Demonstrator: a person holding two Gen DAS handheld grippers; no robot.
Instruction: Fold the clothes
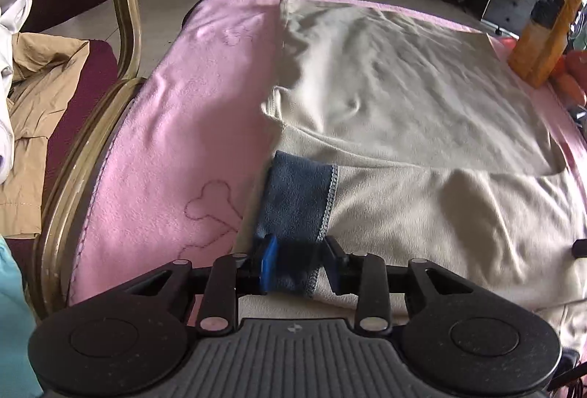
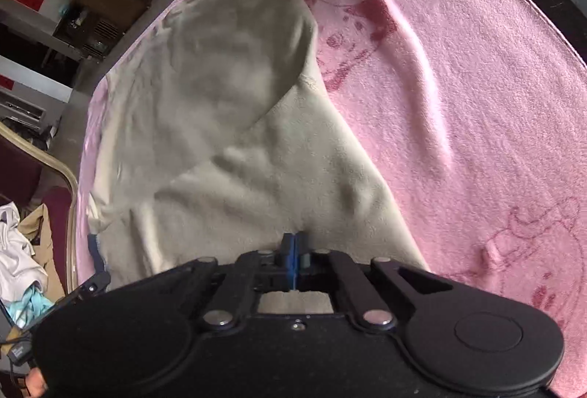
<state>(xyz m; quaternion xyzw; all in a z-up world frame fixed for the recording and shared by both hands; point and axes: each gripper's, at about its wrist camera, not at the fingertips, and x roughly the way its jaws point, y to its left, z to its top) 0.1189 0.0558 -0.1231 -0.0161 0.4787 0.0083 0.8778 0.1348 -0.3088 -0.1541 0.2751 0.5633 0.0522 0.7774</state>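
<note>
A cream fleece garment (image 1: 403,97) lies spread on a pink blanket (image 1: 183,112), its near part folded over toward me. Its sleeve ends in a blue cuff (image 1: 297,192). My left gripper (image 1: 300,260) is open, and the cuff lies between its two fingers. In the right wrist view the same cream garment (image 2: 227,148) runs away from me. My right gripper (image 2: 295,247) is shut on the garment's near edge, and creases radiate from the pinch. The blue pads (image 2: 290,253) are pressed together.
A gold-framed chair (image 1: 124,42) with a maroon seat stands at the left, holding tan and white clothes (image 1: 40,97). An orange bottle (image 1: 550,20) stands on the table's far right. Shelves and boxes line the back of the room. Bare pink blanket (image 2: 477,126) stretches to the right.
</note>
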